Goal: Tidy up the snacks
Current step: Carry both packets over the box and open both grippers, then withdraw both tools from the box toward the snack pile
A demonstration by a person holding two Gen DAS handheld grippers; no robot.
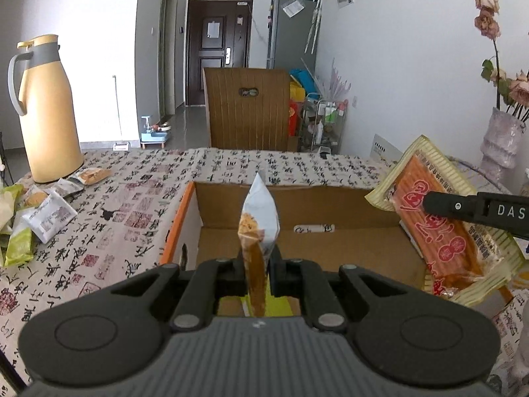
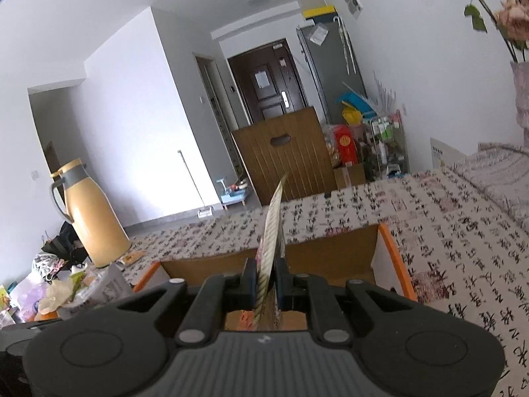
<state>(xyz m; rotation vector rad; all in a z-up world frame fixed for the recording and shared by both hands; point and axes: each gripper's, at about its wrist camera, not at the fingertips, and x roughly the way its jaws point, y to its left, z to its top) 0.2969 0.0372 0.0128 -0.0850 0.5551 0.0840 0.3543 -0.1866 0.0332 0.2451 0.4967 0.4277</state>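
Both grippers hover over the open cardboard box: the left gripper pinches an upright blue-white snack packet, the right gripper a striped red-orange packet at the box's right edge.

A lived-in flat is shown. A dining table is covered by a calligraphy-print cloth, with a yellow thermos jug at its far left corner. Beyond its far edge a wooden chair, a dark entrance door and a grey fridge are seen.
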